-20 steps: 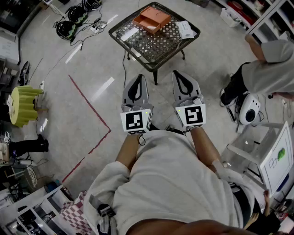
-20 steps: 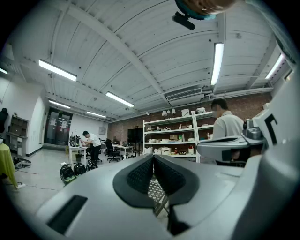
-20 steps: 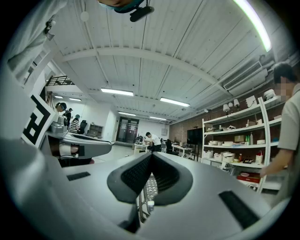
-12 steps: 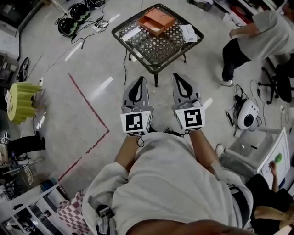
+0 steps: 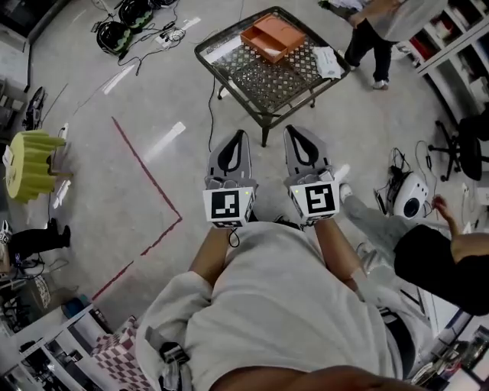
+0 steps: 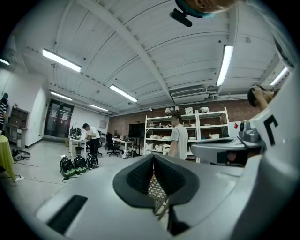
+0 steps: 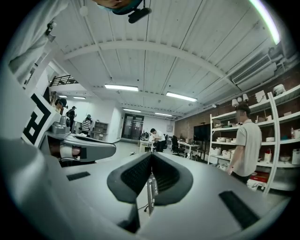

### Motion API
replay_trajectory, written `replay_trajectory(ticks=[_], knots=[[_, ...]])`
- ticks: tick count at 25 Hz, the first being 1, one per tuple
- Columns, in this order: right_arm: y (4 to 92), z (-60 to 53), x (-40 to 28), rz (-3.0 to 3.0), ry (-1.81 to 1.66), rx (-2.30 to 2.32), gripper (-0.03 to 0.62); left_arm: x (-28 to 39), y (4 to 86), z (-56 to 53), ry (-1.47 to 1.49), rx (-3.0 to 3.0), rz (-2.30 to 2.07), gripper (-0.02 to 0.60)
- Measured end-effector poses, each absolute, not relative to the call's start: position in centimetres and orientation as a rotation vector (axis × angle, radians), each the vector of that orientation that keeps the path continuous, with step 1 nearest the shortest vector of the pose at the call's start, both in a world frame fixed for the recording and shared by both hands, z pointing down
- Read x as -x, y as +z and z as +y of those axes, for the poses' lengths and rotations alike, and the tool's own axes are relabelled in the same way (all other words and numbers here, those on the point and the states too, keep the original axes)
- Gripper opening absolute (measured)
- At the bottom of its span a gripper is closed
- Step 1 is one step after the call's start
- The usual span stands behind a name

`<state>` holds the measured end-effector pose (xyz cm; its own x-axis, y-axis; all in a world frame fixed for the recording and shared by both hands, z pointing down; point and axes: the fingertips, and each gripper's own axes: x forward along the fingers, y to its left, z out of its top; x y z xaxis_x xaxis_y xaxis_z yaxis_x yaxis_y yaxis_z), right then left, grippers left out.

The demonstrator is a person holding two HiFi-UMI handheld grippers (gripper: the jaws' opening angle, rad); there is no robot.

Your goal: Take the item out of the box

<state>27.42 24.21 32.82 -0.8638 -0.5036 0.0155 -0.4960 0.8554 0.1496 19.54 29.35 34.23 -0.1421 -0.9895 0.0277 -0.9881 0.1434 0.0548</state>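
Observation:
An orange box (image 5: 273, 37) lies open on a small black mesh table (image 5: 252, 76) ahead of me in the head view. Both grippers are held side by side near my body, well short of the table. The left gripper (image 5: 234, 140) is shut with nothing in it, its pads (image 6: 140, 173) meeting at the tips. The right gripper (image 5: 298, 135) is shut and empty too, its pads (image 7: 165, 174) touching. What the box holds cannot be made out from here.
White papers (image 5: 330, 63) lie on the table's right part. A person (image 5: 378, 23) stands just right of the table, another (image 5: 435, 256) sits at my right. Helmets and cables (image 5: 130, 23) litter the floor at far left. A yellow stool (image 5: 30, 164) stands left; red floor tape (image 5: 149, 183) runs diagonally.
The table and box have drifted slightly right and nearer in the head view. The standing person walked from my right up to the table's far right. Both grippers stayed shut.

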Motion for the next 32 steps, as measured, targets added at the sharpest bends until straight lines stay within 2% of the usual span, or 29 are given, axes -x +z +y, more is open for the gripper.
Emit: replay_trajectory(ticks=[17,32], knots=[[34.4,24.4,-12.4,-2.919,-0.195,-0.822,0.005,-4.8,36.6,29.7,-0.010,-2.049,-2.212,0.011],[36.0,20.5,-8.1,-2.870,-0.183,-0.765,0.005,-0.7,38.5,25.6,-0.025,-2.011,-2.171,0.011]])
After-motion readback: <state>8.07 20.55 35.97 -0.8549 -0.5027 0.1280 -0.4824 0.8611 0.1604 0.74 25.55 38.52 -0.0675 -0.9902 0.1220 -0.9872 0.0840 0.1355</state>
